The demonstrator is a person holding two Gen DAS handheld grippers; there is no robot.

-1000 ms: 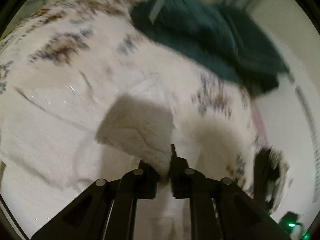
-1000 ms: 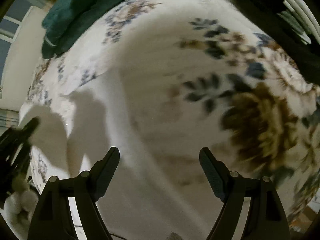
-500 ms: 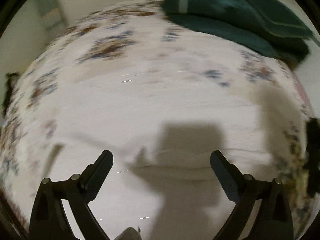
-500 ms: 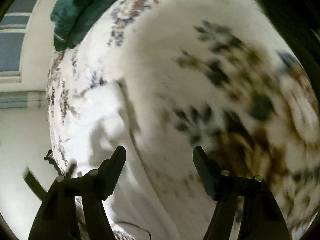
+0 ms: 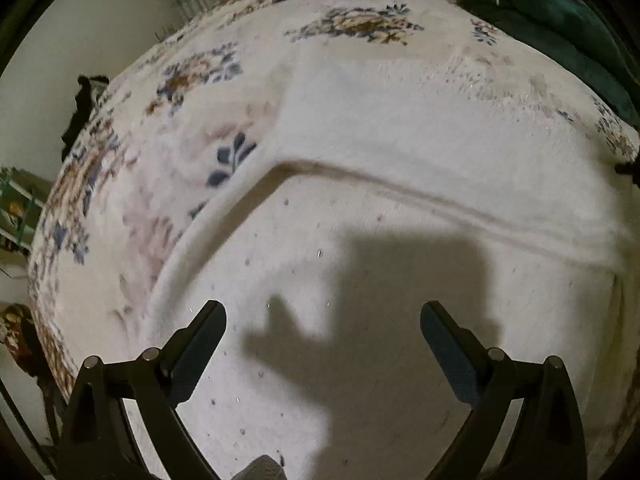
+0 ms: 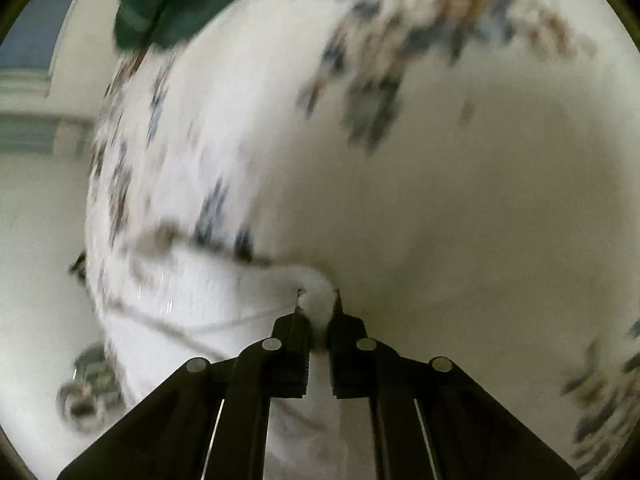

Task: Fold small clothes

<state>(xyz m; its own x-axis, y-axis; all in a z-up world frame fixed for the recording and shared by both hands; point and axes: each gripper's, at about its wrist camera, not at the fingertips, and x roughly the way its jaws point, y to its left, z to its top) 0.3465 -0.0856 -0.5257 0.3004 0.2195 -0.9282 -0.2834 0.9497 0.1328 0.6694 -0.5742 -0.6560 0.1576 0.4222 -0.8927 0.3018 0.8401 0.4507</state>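
**Right pinch shallow, left tongs idle: risk notes**

Tongs first: our right gripper (image 6: 318, 304) is clamped on a small tuft at the edge of the white knit garment (image 5: 400, 132); our left gripper (image 5: 320, 344) hangs spread wide above the same garment, holding nothing.

Risk, as we judge it: only a little bunch of fabric (image 6: 316, 286) sits between the right fingertips, so a quick pull could slip it free. With the left side unanchored, dragging may slide the whole piece across the floral bedspread (image 5: 192, 76) instead of creasing it, giving a skewed fold. The right view is motion-blurred, so grip depth is uncertain.

Just ahead of the left tongs, their own shadow falls on the knit; beyond it a raised fold line (image 5: 400, 188) crosses the garment. Far ahead and right, a dark green garment (image 5: 560, 12) lies near the bedspread's far edge, well apart from the white one; nothing else obstructs.
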